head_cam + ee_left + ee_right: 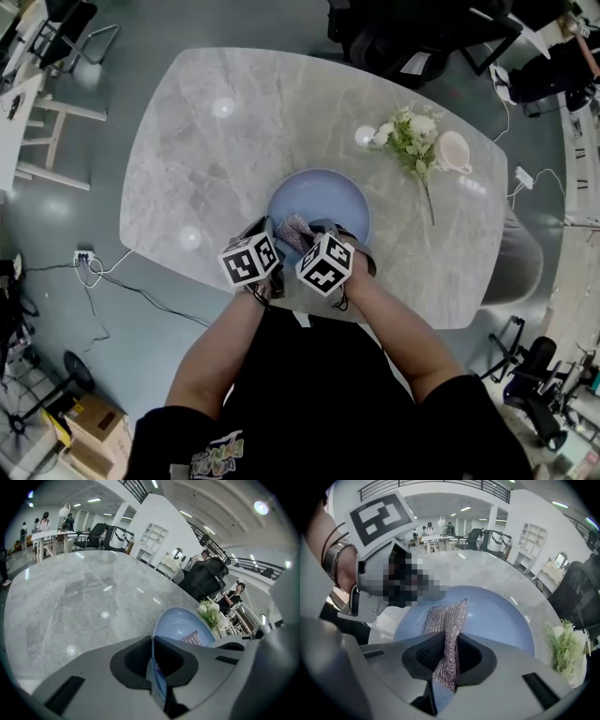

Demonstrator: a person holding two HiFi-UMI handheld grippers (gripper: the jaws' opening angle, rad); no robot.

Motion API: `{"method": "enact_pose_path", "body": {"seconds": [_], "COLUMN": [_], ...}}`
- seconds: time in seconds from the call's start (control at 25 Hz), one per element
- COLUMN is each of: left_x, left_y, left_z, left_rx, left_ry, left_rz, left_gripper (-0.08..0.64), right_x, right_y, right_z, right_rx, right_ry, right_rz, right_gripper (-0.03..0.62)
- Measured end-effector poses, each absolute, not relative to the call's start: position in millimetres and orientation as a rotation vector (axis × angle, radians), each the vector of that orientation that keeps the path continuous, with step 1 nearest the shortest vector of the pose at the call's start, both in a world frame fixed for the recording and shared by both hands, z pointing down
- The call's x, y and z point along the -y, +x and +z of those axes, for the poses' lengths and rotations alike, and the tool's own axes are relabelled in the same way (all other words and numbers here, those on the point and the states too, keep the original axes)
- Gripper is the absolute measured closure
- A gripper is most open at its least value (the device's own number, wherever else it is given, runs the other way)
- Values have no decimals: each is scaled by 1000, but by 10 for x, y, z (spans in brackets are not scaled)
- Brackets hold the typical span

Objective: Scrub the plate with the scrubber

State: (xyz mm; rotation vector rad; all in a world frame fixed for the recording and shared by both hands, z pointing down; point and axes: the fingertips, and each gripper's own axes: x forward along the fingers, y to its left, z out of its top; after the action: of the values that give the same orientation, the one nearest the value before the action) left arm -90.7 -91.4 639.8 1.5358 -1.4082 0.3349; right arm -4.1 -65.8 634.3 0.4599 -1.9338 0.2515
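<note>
**Both claws clamped, much of the grip covered from above**

A pale blue round plate (319, 199) sits on the grey marble-patterned table (216, 141), close to the edge nearest the person. In the head view its near rim is covered by the two marker cubes and the hands, so that view does not show either pair of jaws.

The left gripper view shows the left gripper (153, 667) closed on the plate's rim. The thin blue edge runs between the pads, and the bowl of the plate (180, 625) opens out beyond them. Whether that rim is lifted off the table cannot be made out.

The right gripper (446, 660) is clamped on a silvery-mauve woven mesh scrubber (446, 625). The scrubber's lower end is pinched between the pads and partly buried there. Its free upper end lies flat against the inside of the plate (501, 616).

From the left gripper only a small corner of the scrubber (192, 638) shows past the jaw. From above, a sliver of it (295, 228) shows between the cubes.

A mosaic patch hides part of the left gripper's body in the right gripper view.

A sprig of white flowers with green leaves (411, 136) and a white cup (455, 150) lie well apart from the plate.
</note>
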Motion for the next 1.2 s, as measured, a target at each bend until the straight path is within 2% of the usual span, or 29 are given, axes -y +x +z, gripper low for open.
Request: {"method": "enact_pose_path", "body": {"seconds": [0.28, 0.68, 0.92, 1.2], "left_x": [915, 914, 862, 693], "left_y": [-889, -916, -1183, -1195], "left_z": [6421, 6346, 6018, 5431], "left_rx": [1366, 1339, 1470, 1568], "left_ry": [1569, 1671, 1705, 1817], "left_rz": [361, 424, 338, 207], "left_gripper": [534, 507, 503, 540], "right_x": [1019, 1286, 1222, 1087], "right_y": [26, 283, 463, 705], "right_z": [6349, 6091, 5764, 5367], "right_rx": [1946, 2139, 2264, 2375], "right_ry": [598, 844, 860, 854], "right_rz": [345, 701, 657, 609], "right_gripper": [514, 515, 517, 517]}}
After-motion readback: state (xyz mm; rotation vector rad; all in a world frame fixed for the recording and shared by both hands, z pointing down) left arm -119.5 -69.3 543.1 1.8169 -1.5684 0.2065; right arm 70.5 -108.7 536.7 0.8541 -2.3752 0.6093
